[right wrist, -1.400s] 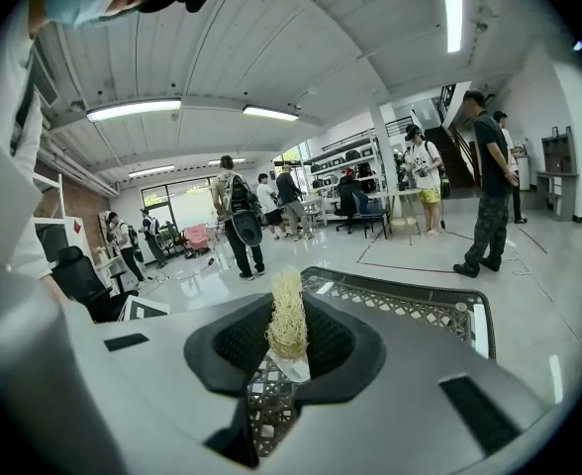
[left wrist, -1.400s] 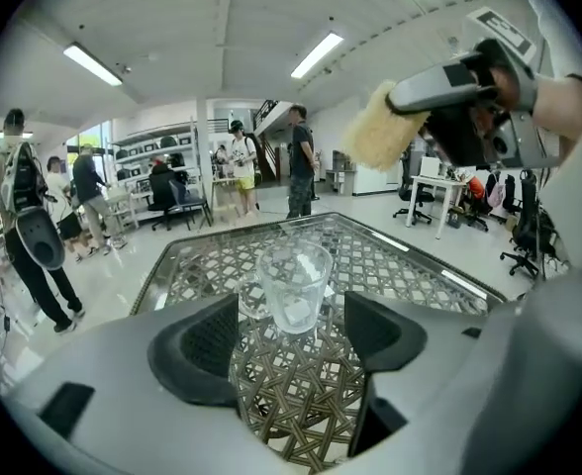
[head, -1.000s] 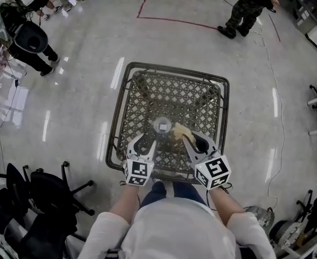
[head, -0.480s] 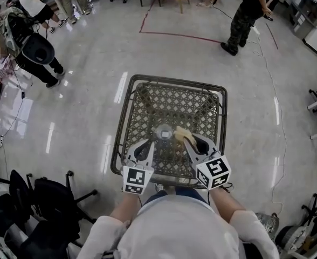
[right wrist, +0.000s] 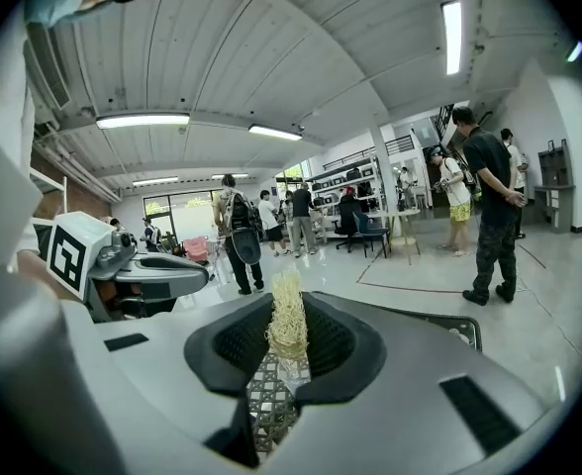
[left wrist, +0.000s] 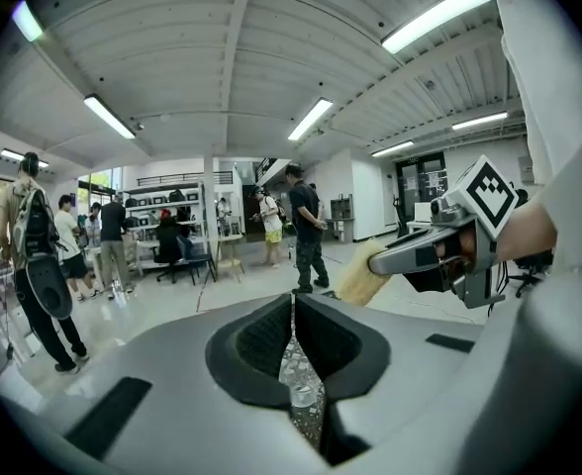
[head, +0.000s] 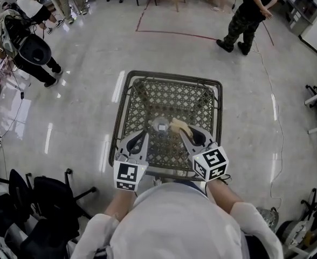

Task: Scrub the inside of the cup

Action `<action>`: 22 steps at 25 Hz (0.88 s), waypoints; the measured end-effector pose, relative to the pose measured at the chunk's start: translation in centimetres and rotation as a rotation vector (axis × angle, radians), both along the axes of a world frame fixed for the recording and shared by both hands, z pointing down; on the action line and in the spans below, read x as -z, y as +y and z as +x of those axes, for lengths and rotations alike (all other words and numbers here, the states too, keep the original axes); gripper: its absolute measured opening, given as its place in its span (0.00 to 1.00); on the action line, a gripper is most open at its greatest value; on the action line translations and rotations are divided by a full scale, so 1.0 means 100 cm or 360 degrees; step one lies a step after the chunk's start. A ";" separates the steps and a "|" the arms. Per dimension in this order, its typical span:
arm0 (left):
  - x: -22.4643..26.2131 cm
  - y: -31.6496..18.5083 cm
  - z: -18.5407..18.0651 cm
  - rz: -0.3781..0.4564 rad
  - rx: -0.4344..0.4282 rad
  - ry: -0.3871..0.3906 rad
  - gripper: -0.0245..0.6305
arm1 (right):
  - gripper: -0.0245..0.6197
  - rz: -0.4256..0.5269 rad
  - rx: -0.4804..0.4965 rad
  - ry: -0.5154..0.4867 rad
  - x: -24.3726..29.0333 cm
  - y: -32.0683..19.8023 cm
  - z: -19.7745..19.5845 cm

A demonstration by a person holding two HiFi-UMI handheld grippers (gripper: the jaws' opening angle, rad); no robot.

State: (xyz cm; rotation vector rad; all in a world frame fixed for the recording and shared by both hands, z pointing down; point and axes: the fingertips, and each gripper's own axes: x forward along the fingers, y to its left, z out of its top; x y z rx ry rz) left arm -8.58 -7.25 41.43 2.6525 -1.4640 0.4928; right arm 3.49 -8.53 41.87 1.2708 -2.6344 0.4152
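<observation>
The small clear cup stands upright on the dark, square, woven-lattice tabletop, towards its near edge and between the tips of the two grippers.

At the far left of the head view, black office chairs crowd the shiny grey floor.

The left gripper points at the cup from the near left, well short of touching it. In the left gripper view its fingers are pressed together with nothing between them – the cup shows only through the narrow slit below, down on the lattice.

To the right of the cup, the right gripper has its fingers clamped on a pale yellow, fibrous scrubbing pad, which sticks up past their tips. From the head view the pad lies just beside the cup's right rim – whether it touches cannot be told.

Further right, a person in dark clothes stands on the floor.
</observation>
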 end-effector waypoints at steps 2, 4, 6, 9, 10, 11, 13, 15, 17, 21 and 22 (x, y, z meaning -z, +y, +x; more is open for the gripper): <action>0.004 0.001 0.000 0.0003 0.0012 -0.0003 0.10 | 0.17 -0.0001 -0.0003 0.0006 0.001 0.002 0.003; 0.011 0.001 -0.004 0.0013 0.0037 -0.0002 0.10 | 0.17 0.0003 -0.0009 0.0007 0.002 0.005 0.004; 0.019 0.002 -0.007 0.0043 0.0055 0.0004 0.09 | 0.17 0.0011 -0.0016 0.0000 0.004 0.009 0.005; 0.031 0.001 -0.008 0.0097 0.0071 0.0023 0.09 | 0.17 0.0028 -0.0031 -0.0012 0.008 0.009 0.007; 0.035 0.001 -0.009 0.0105 0.0076 0.0038 0.09 | 0.17 0.0035 -0.0036 -0.0014 0.009 0.010 0.008; 0.037 0.003 -0.009 0.0110 0.0082 0.0051 0.09 | 0.17 0.0041 -0.0043 -0.0016 0.011 0.011 0.009; 0.041 0.006 -0.009 0.0123 0.0086 0.0058 0.09 | 0.17 0.0055 -0.0057 -0.0017 0.014 0.012 0.012; 0.044 0.009 -0.008 0.0140 0.0078 0.0049 0.09 | 0.17 0.0070 -0.0070 -0.0011 0.017 0.012 0.015; 0.048 0.010 -0.006 0.0157 0.0069 0.0051 0.09 | 0.17 0.0087 -0.0084 -0.0004 0.020 0.010 0.019; 0.055 0.014 -0.003 0.0172 0.0047 0.0058 0.08 | 0.17 0.0119 -0.0110 -0.0009 0.028 0.011 0.023; 0.056 0.015 -0.003 0.0176 0.0044 0.0061 0.08 | 0.17 0.0127 -0.0116 -0.0010 0.029 0.012 0.024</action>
